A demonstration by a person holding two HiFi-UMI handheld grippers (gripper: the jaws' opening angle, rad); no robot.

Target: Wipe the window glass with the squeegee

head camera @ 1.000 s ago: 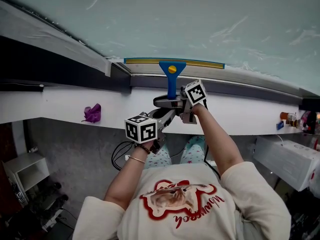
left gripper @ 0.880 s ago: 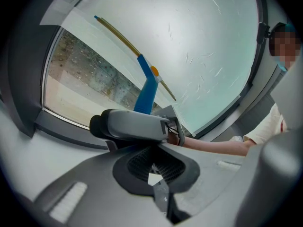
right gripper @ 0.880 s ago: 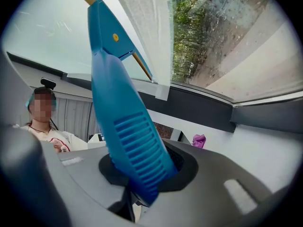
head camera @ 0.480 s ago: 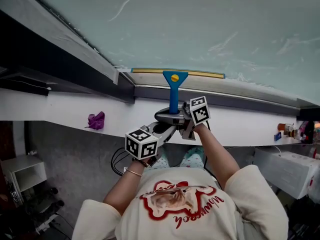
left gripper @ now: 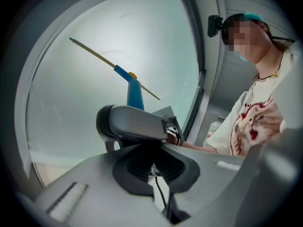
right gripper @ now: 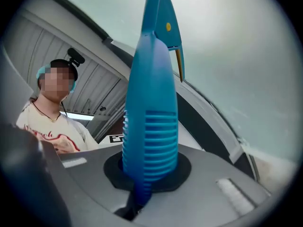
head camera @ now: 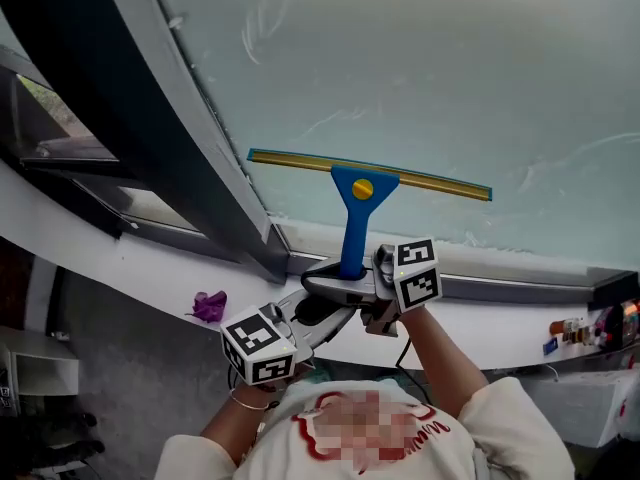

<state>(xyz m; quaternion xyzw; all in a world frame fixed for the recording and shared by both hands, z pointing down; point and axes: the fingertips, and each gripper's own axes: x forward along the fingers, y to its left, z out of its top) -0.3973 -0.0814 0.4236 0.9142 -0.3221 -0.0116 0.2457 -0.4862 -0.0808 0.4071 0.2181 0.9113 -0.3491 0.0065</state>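
The right gripper (head camera: 352, 276) was clamped on the ribbed blue handle of the squeegee (head camera: 356, 213), its jaws pinching the grip near its lower end. The left gripper (head camera: 318, 313) sat just beside and below it, its dark pads (left gripper: 142, 162) pressed together with no part of the squeegee between them, so it seemed only to steady the other tool. The squeegee's blade (head camera: 420, 181) lay against the window glass (head camera: 450, 68), low on the pane and a little above the bottom frame (head camera: 500, 290), tilted slightly down to the right. Faint streaks (head camera: 255, 30) showed higher up the glass. Judging by that, the wiping looked barely begun: most of the pane above the blade was left to cover
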